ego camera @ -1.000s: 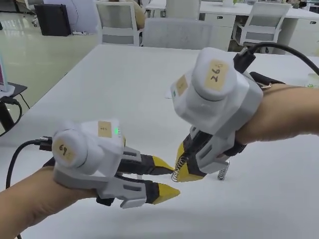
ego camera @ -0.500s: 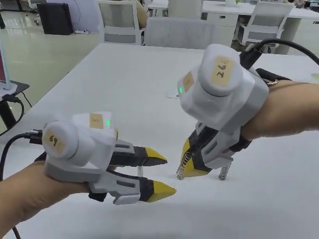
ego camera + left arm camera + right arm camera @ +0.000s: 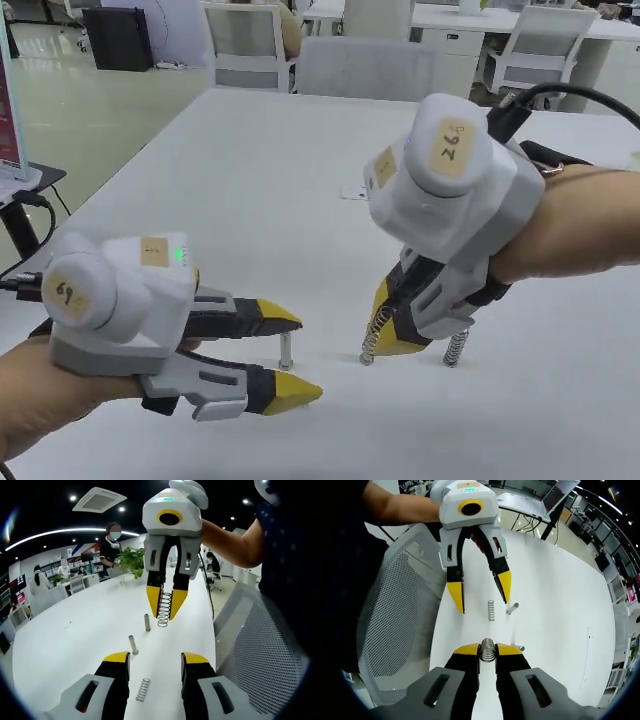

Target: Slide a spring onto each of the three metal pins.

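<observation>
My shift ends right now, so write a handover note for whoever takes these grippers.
Left gripper: open, beside a bare pin.
Right gripper: shut on a spring, held low over the table.
Done: one sprung pin, as far as I can tell.
Left: seat the held spring on a pin, then pick up the loose spring lying on the table and seat that too.

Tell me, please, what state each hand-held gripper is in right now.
Left hand-held gripper: open, holding nothing.
Right hand-held gripper: shut on a spring.
</observation>
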`<move>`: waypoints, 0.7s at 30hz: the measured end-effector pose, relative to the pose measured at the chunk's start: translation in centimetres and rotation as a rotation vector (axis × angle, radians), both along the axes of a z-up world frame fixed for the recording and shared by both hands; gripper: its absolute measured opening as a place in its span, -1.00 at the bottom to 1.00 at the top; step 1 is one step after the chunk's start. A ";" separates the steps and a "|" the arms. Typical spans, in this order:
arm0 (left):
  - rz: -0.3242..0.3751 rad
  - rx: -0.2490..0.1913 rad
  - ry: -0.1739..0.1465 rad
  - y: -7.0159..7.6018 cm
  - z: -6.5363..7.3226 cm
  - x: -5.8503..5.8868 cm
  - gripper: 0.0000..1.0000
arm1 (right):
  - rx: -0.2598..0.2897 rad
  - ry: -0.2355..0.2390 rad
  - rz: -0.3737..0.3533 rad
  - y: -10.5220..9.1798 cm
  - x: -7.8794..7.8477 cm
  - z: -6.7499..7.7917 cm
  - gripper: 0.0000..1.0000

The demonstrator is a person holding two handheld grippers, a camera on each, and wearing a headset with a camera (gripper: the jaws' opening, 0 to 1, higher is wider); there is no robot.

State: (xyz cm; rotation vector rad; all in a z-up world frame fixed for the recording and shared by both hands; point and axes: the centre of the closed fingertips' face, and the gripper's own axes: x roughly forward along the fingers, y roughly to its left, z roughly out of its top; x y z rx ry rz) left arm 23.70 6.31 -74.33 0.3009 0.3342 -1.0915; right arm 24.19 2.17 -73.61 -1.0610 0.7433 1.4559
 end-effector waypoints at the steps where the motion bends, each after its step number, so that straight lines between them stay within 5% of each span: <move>1: 0.007 -0.002 0.002 0.2 0.0 0.0 -0.28 | -0.002 0.000 -0.001 -0.1 0.0 0.0 -0.83; 21: 0.132 -0.037 0.032 3.8 -1.4 0.0 -0.04 | -0.017 -0.003 -0.030 -0.7 0.9 -0.2 -0.83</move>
